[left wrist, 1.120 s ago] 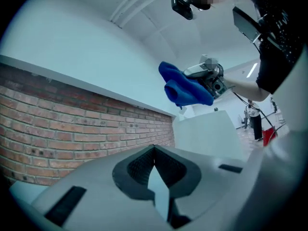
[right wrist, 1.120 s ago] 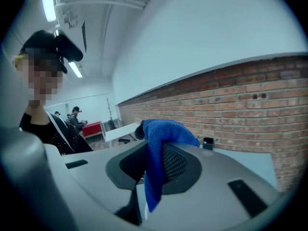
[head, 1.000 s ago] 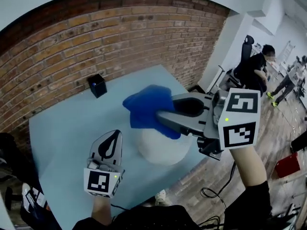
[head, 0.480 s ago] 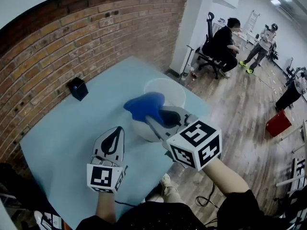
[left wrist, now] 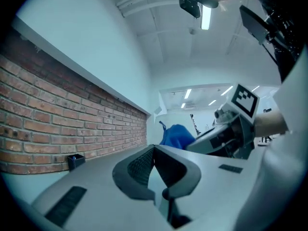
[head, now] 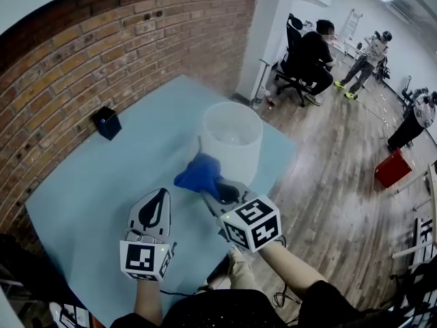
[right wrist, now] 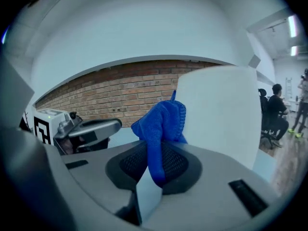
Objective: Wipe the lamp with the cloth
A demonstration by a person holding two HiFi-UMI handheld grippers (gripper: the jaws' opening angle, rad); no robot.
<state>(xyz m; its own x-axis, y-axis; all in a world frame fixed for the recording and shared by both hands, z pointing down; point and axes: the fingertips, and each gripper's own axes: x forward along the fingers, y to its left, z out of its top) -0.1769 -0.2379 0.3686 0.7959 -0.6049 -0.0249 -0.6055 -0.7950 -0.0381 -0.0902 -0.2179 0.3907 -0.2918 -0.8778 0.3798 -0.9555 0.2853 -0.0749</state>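
The lamp (head: 232,137) is a white, cylinder-shaped shade standing on the light blue table (head: 89,190), near its right edge. A blue cloth (head: 198,173) is pinched in my right gripper (head: 209,183) and rests against the lamp's near side, low down. In the right gripper view the cloth (right wrist: 161,126) sticks up from between the jaws of the right gripper (right wrist: 154,154), with the lamp (right wrist: 221,114) just behind it. My left gripper (head: 161,195) hovers left of the cloth, shut and empty. The left gripper view shows the left gripper (left wrist: 154,149) closed, with the cloth (left wrist: 175,134) ahead on the right.
A small black box (head: 107,123) sits near the brick wall (head: 123,53) at the table's far side. The table's right edge drops to a wooden floor. People, an office chair (head: 295,53) and a red box (head: 392,168) are farther right.
My right gripper has come down with the cloth from over the lamp's top to its near side. The lamp's open top now shows. The left gripper has stayed about where it was.
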